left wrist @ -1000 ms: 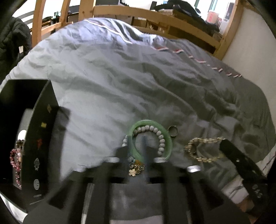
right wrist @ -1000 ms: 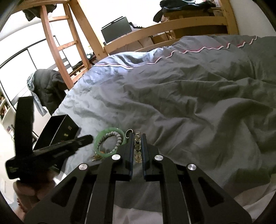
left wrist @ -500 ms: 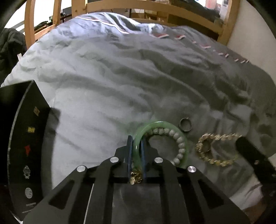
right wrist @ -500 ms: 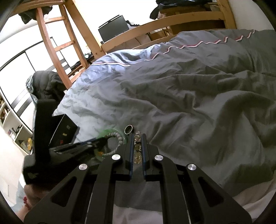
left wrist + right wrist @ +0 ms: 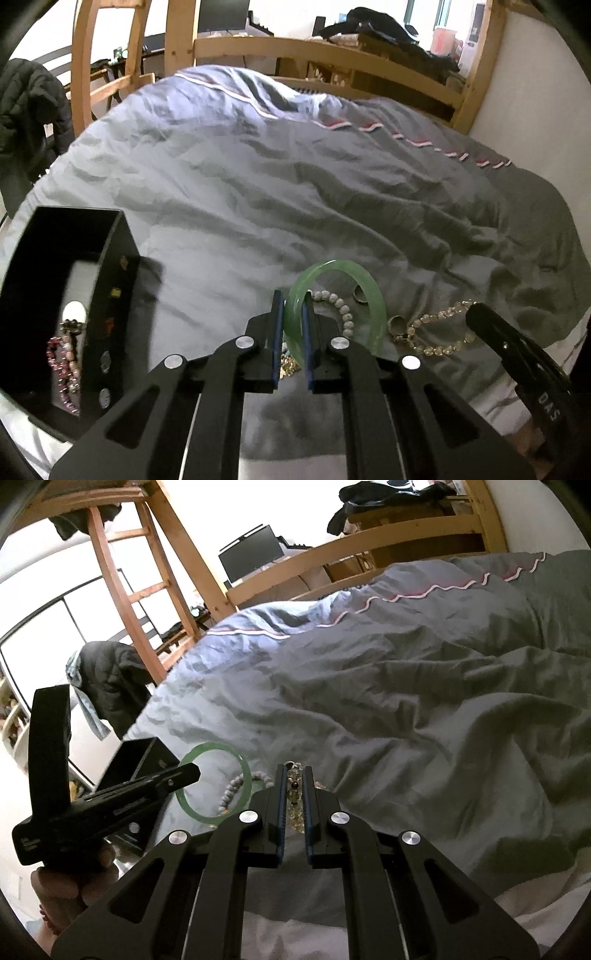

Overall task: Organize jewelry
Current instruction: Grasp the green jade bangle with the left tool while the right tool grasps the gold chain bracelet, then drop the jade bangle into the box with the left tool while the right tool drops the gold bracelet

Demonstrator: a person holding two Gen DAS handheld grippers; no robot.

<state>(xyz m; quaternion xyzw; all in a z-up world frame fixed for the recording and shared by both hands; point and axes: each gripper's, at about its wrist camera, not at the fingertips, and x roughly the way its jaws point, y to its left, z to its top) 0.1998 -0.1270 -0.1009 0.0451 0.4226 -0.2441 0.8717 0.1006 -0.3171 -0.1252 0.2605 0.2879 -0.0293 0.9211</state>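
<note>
My left gripper (image 5: 292,301) is shut on the green jade bangle (image 5: 341,275) and holds it tilted up off the grey duvet; the bangle also shows in the right wrist view (image 5: 243,781). A white bead bracelet (image 5: 341,312), a small ring (image 5: 360,295) and a gold bead bracelet (image 5: 432,332) lie on the duvet beside it. My right gripper (image 5: 294,771) is shut on the gold bead bracelet (image 5: 294,797), low on the duvet. A black jewelry box (image 5: 114,266) stands open at the left with a pink bead bracelet (image 5: 61,365) inside.
The grey duvet (image 5: 295,184) covers the bed. A wooden bed frame (image 5: 332,55) and ladder (image 5: 147,590) stand behind. A dark jacket (image 5: 26,110) hangs at the left. A white wall (image 5: 535,110) runs along the right.
My left gripper closed on the green bangle and has lifted it up off the duvet. My right gripper stays shut on the gold bead bracelet.
</note>
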